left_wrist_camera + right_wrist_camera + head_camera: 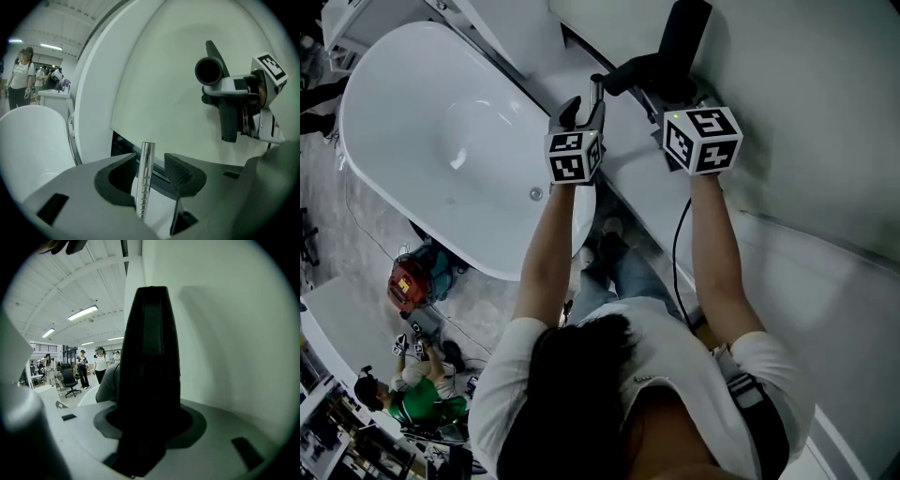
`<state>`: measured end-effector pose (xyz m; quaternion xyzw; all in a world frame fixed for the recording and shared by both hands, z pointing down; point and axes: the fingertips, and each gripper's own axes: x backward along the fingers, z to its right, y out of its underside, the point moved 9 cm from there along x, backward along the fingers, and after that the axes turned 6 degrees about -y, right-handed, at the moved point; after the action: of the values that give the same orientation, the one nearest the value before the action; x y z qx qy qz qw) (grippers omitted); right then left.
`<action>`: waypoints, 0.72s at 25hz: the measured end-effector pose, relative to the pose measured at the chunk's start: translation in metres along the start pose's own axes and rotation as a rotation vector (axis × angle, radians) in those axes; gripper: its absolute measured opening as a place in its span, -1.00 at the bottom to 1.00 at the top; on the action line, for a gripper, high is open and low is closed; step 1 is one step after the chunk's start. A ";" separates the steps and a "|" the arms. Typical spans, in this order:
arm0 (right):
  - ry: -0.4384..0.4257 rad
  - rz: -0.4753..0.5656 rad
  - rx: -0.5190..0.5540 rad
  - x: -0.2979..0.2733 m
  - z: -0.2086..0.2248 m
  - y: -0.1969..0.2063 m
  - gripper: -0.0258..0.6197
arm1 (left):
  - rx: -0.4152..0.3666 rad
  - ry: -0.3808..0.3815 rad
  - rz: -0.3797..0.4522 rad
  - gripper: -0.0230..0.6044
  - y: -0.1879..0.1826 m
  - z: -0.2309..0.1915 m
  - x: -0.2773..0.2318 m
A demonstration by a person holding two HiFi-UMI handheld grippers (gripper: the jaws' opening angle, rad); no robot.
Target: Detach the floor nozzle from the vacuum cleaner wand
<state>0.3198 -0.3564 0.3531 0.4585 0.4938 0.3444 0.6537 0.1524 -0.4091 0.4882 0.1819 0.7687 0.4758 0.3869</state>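
Note:
A chrome wand stands upright between the jaws of my left gripper. It lies close to the left pad, and a gap shows to the right pad, so the jaws are open. In the head view the wand rises from the left gripper. My right gripper is shut on the black floor nozzle. The left gripper view shows the nozzle apart from the wand, its round socket bare and empty. The head view has the right gripper holding the nozzle against a white panel.
A white bathtub lies to the left below the grippers. A white sloping panel fills the right side. On the floor at lower left are a red device and a person in green. Several people stand far off.

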 end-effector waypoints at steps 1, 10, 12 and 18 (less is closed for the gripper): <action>0.003 0.004 -0.010 0.003 -0.003 -0.001 -0.28 | 0.005 0.002 0.013 -0.38 -0.005 0.001 0.007; 0.028 0.037 -0.053 0.030 -0.035 0.011 -0.28 | 0.006 0.010 0.091 -0.38 -0.023 0.008 0.070; 0.036 0.039 -0.055 0.037 -0.044 0.014 -0.28 | 0.004 0.013 0.104 -0.38 -0.025 0.009 0.085; 0.036 0.049 -0.049 0.052 -0.068 0.027 -0.28 | 0.000 0.016 0.127 -0.38 -0.023 0.008 0.125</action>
<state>0.2686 -0.2824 0.3551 0.4479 0.4854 0.3804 0.6474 0.0819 -0.3348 0.4131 0.2266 0.7586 0.5007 0.3500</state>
